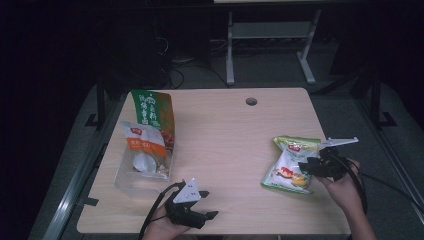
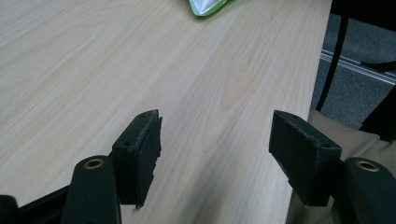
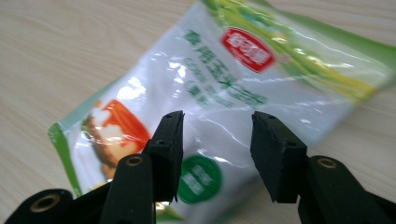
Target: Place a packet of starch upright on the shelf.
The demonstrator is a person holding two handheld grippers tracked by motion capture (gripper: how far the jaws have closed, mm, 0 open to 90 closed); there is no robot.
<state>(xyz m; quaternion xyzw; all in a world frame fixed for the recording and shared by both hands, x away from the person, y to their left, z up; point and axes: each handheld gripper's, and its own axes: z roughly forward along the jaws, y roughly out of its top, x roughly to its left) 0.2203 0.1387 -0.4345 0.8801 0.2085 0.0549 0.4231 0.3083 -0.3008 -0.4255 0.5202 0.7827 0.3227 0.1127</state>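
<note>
Two tools, both with jaws apart: the left tool (image 1: 192, 204) idles at the bench's (image 1: 225, 130) near edge, the right tool (image 3: 215, 140) hovers over the green-and-white pouch (image 3: 224, 93) at the right. Slick film, so pinching might slip.

Green-white snack bag (image 1: 290, 165) lying flat, right side of wooden table (image 1: 225, 145)

left gripper (image 1: 207, 204) at 6 o'clock near the table edge, jaws spread wide, nothing between, pointing toward 3 o'clock, left hand (image 1: 162, 224) gripping from below, right gripper (image 1: 304, 167) at 4 o'clock, jaws parted, pointing toward 9 o'clock, right hand (image 1: 344, 186) behind it
</note>
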